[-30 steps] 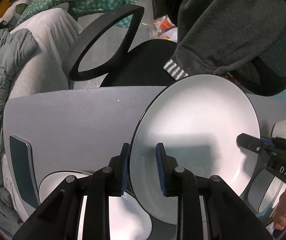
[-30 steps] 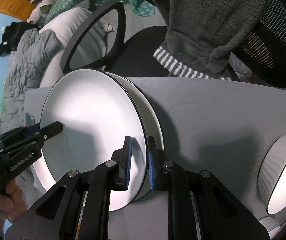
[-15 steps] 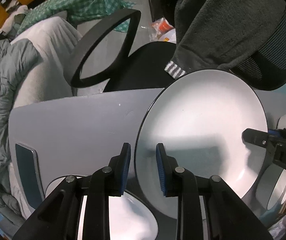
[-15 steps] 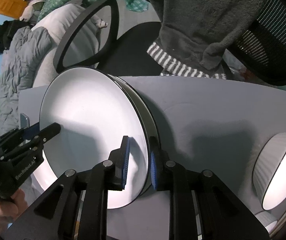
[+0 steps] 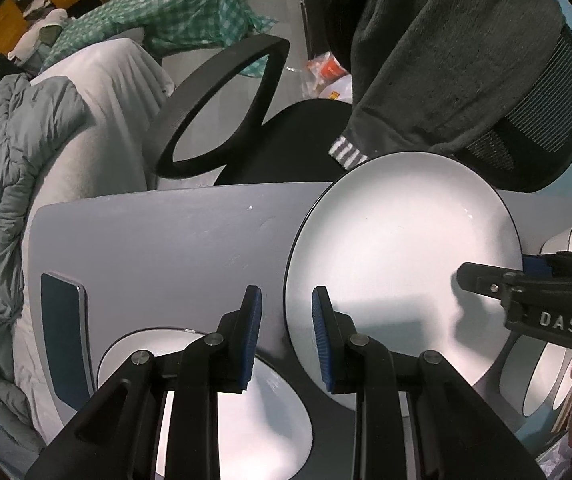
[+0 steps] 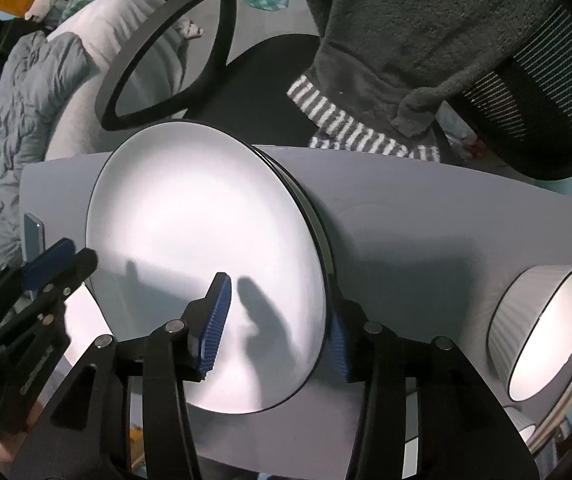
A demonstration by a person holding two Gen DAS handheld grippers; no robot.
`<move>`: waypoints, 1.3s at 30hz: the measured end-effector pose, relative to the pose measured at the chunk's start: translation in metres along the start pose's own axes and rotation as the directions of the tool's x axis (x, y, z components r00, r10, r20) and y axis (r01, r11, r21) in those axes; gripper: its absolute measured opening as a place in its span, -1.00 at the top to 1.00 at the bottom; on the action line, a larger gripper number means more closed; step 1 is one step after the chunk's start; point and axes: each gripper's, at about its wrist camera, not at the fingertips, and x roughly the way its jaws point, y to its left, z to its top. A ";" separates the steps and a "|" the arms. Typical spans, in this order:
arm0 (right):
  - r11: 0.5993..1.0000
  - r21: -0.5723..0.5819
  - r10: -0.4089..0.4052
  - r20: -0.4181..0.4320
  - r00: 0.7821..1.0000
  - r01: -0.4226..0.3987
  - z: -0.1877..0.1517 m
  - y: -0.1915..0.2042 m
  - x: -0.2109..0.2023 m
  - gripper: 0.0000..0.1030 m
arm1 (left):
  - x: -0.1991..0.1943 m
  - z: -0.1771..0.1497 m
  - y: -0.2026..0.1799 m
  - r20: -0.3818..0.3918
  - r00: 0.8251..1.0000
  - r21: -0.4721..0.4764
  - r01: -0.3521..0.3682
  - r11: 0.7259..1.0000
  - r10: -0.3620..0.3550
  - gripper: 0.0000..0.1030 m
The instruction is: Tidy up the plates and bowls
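1. The top plate (image 6: 206, 264) lies on a second plate (image 6: 318, 232) on the grey table (image 6: 426, 216); only the rim of the lower one shows along its far edge.
2. Change at the right gripper (image 6: 278, 324): half a second ago its pads were pinched on the plate's near rim. They now stand wide apart, one over the plate face, the other beyond the rim, gripping nothing.
3. Change at the left gripper (image 5: 286, 328): one second ago the rim sat between its pads. The plate edge now lies just beside the right-hand pad, with the gap narrow and empty.
4. Judgement: the plate has been released onto the stack; this placement appears complete.
5. Remaining items: a bowl (image 6: 542, 328) stands well apart on the right, and another plate (image 5: 214, 400) lies below the left gripper.
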 end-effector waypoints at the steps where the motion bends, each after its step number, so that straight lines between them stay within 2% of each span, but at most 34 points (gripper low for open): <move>1: 1.000 0.001 -0.004 0.000 1.000 0.004 -0.001 0.001 0.000 0.11 | -0.002 -0.001 0.001 0.003 1.000 -0.003 0.001 1.000 -0.001 0.50; 5: 0.999 0.007 -0.033 0.018 0.999 0.033 -0.004 0.004 -0.003 0.08 | -0.009 -0.007 0.005 0.018 1.000 -0.019 0.001 1.000 -0.001 0.50; 6: 0.999 0.007 -0.040 0.025 0.999 0.040 -0.006 0.005 -0.003 0.05 | -0.010 -0.008 0.005 0.020 1.000 -0.021 0.001 1.000 -0.001 0.50; 8: 0.996 -0.001 -0.089 0.043 0.995 0.090 -0.009 0.007 -0.005 -0.15 | -0.013 -0.012 0.006 0.021 1.000 -0.027 0.002 1.000 -0.001 0.48; 9: 0.993 -0.009 -0.116 0.058 0.992 0.117 -0.011 0.009 -0.006 -0.18 | -0.014 -0.013 0.007 0.023 1.000 -0.027 0.002 1.000 -0.001 0.48; 12: 0.994 -0.017 -0.110 0.071 0.991 0.112 -0.015 0.009 -0.006 -0.18 | -0.022 -0.018 0.009 0.035 0.999 -0.029 -0.002 1.000 0.003 0.48; 16: 0.988 -0.020 -0.149 0.117 0.982 0.152 -0.025 0.010 -0.014 -0.18 | -0.038 -0.026 0.014 0.079 0.997 -0.047 -0.003 0.999 0.006 0.18; 19: 0.985 -0.018 -0.167 0.166 0.972 0.172 -0.036 0.012 -0.028 -0.18 | -0.054 -0.032 0.016 0.116 0.993 -0.046 -0.011 0.999 0.016 0.13; 23: 0.976 -0.032 -0.199 0.250 0.948 0.213 -0.056 0.021 -0.052 -0.18 | -0.076 -0.042 0.017 0.162 0.987 -0.044 -0.006 0.999 0.013 0.00; 29: 0.970 -0.042 -0.209 0.349 0.913 0.238 -0.077 0.032 -0.087 -0.18 | -0.108 -0.057 0.019 0.250 0.968 -0.030 -0.019 0.999 0.026 -0.08; 35: 0.965 -0.062 -0.198 0.457 0.867 0.253 -0.097 0.048 -0.125 -0.20 | -0.133 -0.071 0.023 0.312 0.950 -0.031 -0.023 0.999 0.031 -0.10; 39: 0.967 -0.065 -0.182 0.497 0.848 0.246 -0.109 0.055 -0.141 -0.28 | -0.150 -0.083 0.025 0.353 0.935 -0.035 -0.019 0.999 0.030 -0.24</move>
